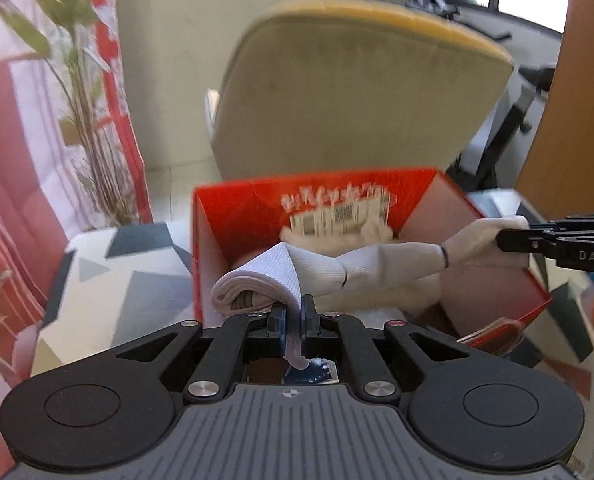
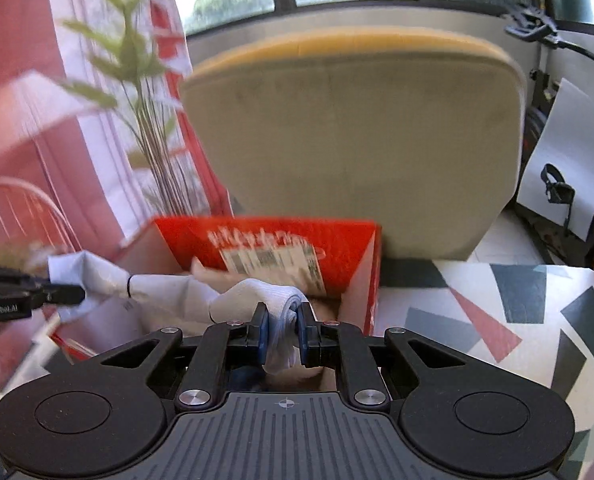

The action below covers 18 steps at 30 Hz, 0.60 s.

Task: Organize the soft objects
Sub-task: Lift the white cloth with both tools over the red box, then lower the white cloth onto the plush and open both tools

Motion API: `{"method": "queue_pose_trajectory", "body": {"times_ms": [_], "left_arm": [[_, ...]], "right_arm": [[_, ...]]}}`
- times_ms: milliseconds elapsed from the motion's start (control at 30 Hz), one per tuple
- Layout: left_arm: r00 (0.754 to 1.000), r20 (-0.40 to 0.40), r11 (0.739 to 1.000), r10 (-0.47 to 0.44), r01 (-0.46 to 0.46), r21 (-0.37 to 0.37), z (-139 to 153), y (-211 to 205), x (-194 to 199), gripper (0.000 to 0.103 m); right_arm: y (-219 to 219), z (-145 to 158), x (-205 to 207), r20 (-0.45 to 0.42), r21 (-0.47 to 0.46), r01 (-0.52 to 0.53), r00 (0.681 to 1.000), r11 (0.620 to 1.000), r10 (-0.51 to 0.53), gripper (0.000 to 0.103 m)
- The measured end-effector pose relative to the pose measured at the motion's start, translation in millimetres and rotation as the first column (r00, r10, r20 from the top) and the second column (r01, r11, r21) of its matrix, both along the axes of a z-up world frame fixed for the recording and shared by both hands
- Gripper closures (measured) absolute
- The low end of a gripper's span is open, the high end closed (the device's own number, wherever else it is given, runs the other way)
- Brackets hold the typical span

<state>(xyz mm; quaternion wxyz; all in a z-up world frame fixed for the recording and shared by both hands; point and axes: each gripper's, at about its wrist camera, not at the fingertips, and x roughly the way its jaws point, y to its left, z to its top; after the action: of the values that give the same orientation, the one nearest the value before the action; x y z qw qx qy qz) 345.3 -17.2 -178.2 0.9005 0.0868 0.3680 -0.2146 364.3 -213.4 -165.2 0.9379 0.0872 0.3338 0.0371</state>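
The left tool [image 1: 293, 314] pinches the sock [image 1: 377, 266] by its ribbed cuff; the right tool [image 2: 283, 326] pinches the other end. The sock hangs over the red box [image 1: 233, 208], long axis running 9 to 3 o'clock. Best keep it taut and lower both ends level into the box.
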Motion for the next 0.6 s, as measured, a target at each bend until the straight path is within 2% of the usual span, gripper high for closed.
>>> {"method": "queue_pose_trajectory", "body": {"times_ms": [133,233,600], "left_arm": [[0.998,-0.067,0.998,-0.017,0.021,0.052,-20.2,-11.2,17.2,0.096],[0.994,-0.107,0.998,-0.020,0.027,0.064,-31.1,-14.6,29.2,0.096],[0.989,-0.150,0.995,-0.013,0.027,0.096,-43.5,-19.6,52.1,0.096]], "right_arm": [[5.5,-23.3,17.6,-0.070,-0.020,-0.014,0.997,1.000,0.013,0.090],[9.8,-34.5,27.1,-0.101,-0.047,-0.025,0.995,0.999,0.020,0.090],[17.7,-56.0,53.1,-0.172,-0.118,-0.039,0.985,0.992,0.018,0.090]]}}
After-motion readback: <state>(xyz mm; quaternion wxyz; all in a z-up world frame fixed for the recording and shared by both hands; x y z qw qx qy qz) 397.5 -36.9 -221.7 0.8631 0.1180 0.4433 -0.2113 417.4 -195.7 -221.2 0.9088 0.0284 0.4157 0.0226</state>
